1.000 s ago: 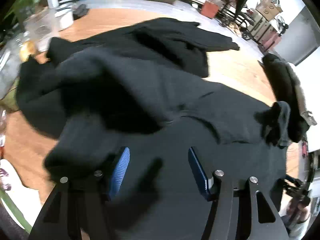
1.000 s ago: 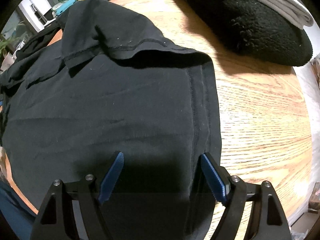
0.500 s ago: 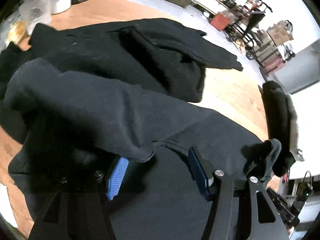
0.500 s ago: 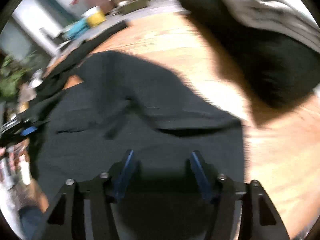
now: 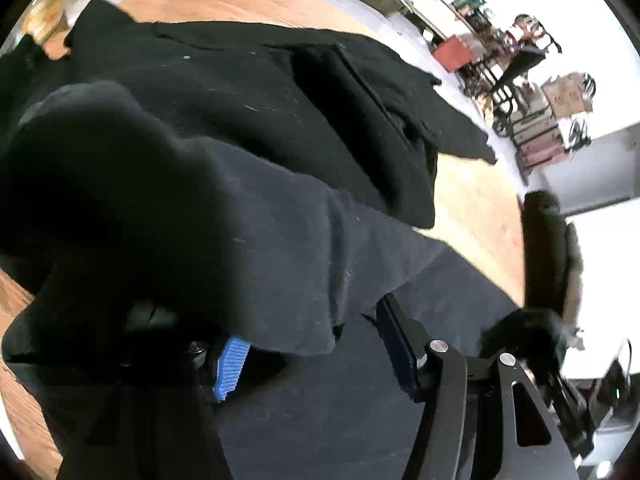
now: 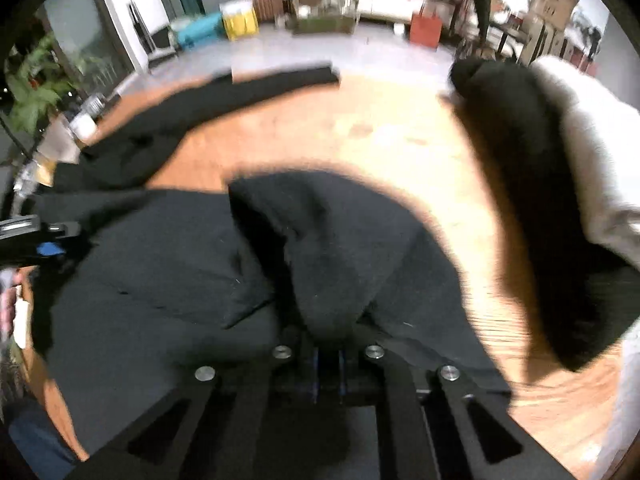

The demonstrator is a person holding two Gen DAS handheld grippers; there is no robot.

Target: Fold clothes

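A black shirt [image 6: 160, 280] lies spread on the wooden table [image 6: 360, 128]. My right gripper [image 6: 328, 354] is shut on a bunch of its cloth, which rises in a peak [image 6: 320, 240] straight out of the closed jaws. My left gripper [image 5: 312, 332] hangs low over the same shirt [image 5: 360, 420] with its jaws apart. A folded flap [image 5: 260, 260] drapes over the left finger and hides all but the lower part of its blue pad [image 5: 230, 368]. The pads do not press on it. The left gripper [image 6: 44, 248] also shows at the left edge of the right wrist view.
A second black garment [image 5: 260, 100] lies across the far side of the table. A black fleece with a white garment on it [image 6: 532, 152] is piled at the right. Jars and cups [image 6: 84, 126] and a plant [image 6: 36, 80] stand at the left edge.
My right gripper closed on the shirt's edge and lifted it, pulling the cloth into a peak. My left gripper sank toward the shirt, and a fold now covers its left finger.
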